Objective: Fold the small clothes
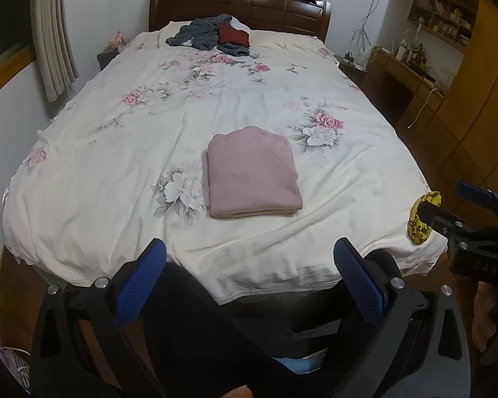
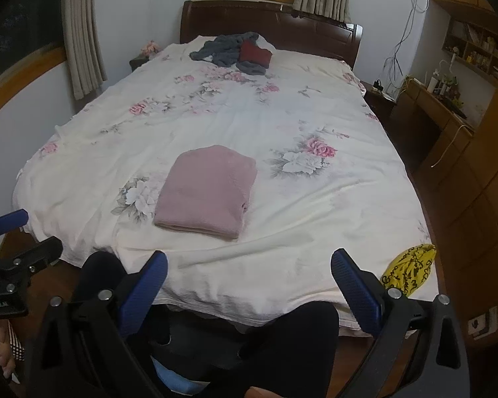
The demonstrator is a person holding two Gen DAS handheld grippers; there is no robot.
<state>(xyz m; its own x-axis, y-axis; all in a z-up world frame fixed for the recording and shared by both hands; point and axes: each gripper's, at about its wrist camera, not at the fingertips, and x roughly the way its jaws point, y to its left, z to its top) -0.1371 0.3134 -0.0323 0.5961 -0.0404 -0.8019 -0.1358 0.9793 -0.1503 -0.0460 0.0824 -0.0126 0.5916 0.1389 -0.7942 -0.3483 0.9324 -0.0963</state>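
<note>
While both grippers, left gripper (image 1: 249, 285) and right gripper (image 2: 249, 288), hang spread and empty, pink folded garment (image 1: 252, 174) frame centre looks done; next reach grey clothes pile (image 1: 206, 34) upper centre, pinch single layer.

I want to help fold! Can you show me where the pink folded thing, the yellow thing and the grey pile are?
pink folded cloth (image 1: 252, 172), left wrist view, middle of its top.
yellow cloth (image 2: 410, 270), right wrist view, middle of the bundle.
grey pile (image 2: 224, 51), right wrist view, middle of the grey heap.
</note>
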